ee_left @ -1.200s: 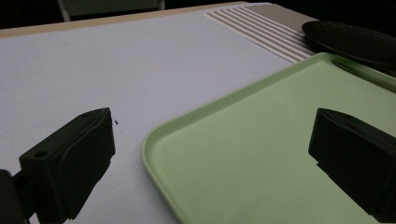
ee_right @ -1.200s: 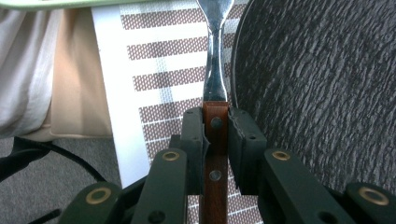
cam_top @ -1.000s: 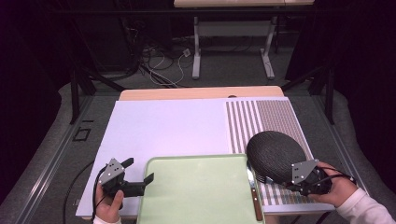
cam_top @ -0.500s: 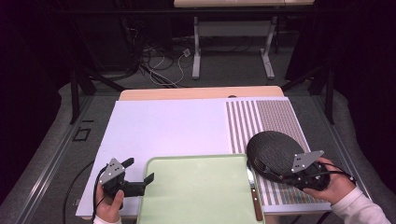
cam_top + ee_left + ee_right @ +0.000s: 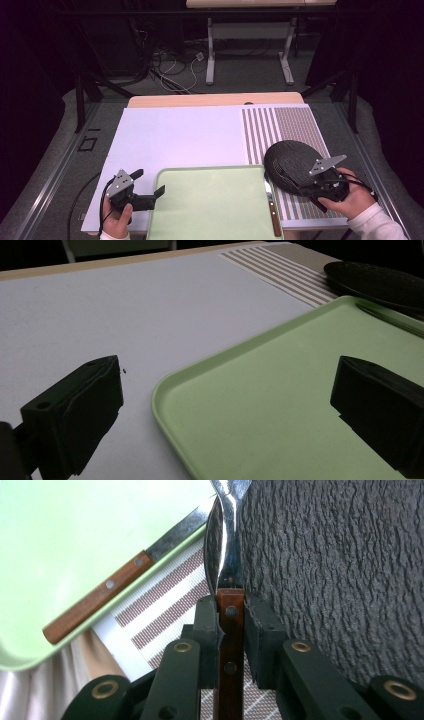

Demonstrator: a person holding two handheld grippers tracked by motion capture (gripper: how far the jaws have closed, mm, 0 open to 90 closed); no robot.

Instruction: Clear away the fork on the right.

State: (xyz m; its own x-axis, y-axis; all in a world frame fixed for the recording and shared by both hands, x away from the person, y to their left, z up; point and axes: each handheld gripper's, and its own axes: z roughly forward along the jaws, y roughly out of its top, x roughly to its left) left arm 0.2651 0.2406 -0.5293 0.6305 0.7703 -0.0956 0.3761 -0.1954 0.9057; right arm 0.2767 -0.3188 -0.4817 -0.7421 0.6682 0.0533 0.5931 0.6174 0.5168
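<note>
Jaws w/ fork (image 5: 230, 570) shifted off plate (image 5: 292, 160)

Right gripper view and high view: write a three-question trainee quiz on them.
1. True or false: the right gripper is shut on a wooden-handled utensil.
2. The knife lies: A) on the dark plate; B) along the green tray's right edge; C) between the other gripper's jaws.
3. How do the jaws of the left gripper stand?
Key: 1 true; 2 B; 3 open, gripping nothing.
</note>
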